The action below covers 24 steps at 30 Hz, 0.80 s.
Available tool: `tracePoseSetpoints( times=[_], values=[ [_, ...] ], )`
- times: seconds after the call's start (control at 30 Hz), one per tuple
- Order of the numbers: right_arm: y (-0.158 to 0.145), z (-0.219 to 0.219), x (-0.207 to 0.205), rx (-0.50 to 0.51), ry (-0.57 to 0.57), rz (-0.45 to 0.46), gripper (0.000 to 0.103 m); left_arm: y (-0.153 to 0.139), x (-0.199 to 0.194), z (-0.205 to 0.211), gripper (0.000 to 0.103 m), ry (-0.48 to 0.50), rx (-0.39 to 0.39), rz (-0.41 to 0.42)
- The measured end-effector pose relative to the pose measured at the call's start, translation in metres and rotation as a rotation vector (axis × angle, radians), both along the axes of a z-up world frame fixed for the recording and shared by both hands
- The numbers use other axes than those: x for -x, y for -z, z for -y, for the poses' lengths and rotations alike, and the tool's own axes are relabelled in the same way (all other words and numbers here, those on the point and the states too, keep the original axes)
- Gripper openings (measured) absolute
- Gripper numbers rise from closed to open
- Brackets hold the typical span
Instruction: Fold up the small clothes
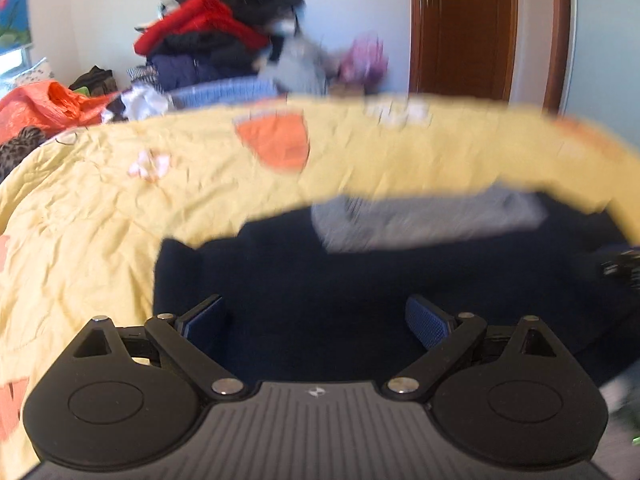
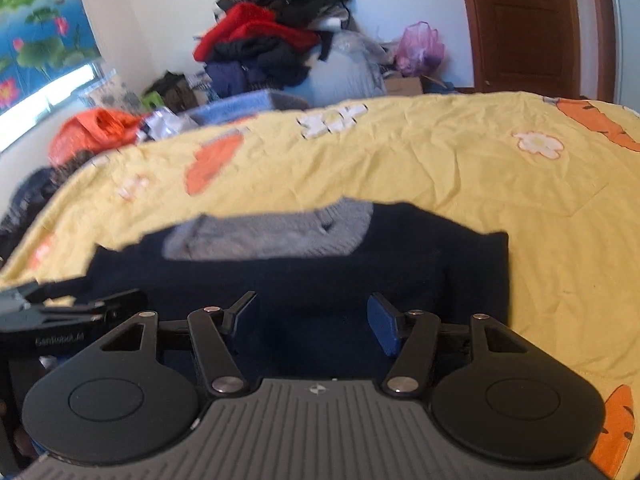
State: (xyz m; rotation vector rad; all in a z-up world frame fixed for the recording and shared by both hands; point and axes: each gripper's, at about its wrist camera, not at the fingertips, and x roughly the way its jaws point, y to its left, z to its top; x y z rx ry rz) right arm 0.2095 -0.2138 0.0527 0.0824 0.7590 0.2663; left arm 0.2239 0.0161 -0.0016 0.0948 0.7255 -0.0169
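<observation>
Both jaws gape empty over the navy garment (image 2: 304, 276) mid-frame on the yellow quilt (image 2: 460, 168), its grey collar (image 2: 272, 236) showing, folding seemingly barely started.

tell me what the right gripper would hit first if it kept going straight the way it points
Most likely the dark navy garment lying on the yellow bedspread: the open right gripper points down at it with nothing between. Depth is hard to judge.
</observation>
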Motion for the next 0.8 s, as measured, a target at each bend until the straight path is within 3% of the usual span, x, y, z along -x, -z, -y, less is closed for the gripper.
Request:
tracePoseSetpoints(
  times=[0.1,0.23,0.4,0.47,0.6,0.7,0.8],
  values=[
    [0.015,0.001,0.005,0.06,-0.047,0.05,0.063,0.005,-0.003,-0.017,0.101,0.004,0.083,-0.015],
    [0.016,0.001,0.013,0.101,-0.084,0.069,0.063,0.011,-0.004,-0.022,0.103,0.024,0.087,0.003],
    [0.015,-0.005,0.02,0.148,-0.087,0.1,0.066,0.002,-0.004,-0.015,0.103,-0.016,0.006,0.022],
    [0.007,-0.006,0.034,0.142,-0.048,0.097,0.067,-0.007,0.014,-0.011,0.103,-0.043,-0.024,0.038],
    [-0.001,-0.006,0.074,0.096,-0.041,0.104,0.068,-0.016,0.066,-0.004,0.103,-0.008,0.021,0.064],
    [0.012,-0.012,0.092,0.171,-0.016,0.057,0.071,-0.006,0.092,0.002,0.103,0.012,0.052,0.025],
    [0.02,-0.015,0.111,0.24,-0.009,0.107,0.082,0.008,0.102,0.003,0.103,0.021,0.054,0.004]
  ],
)
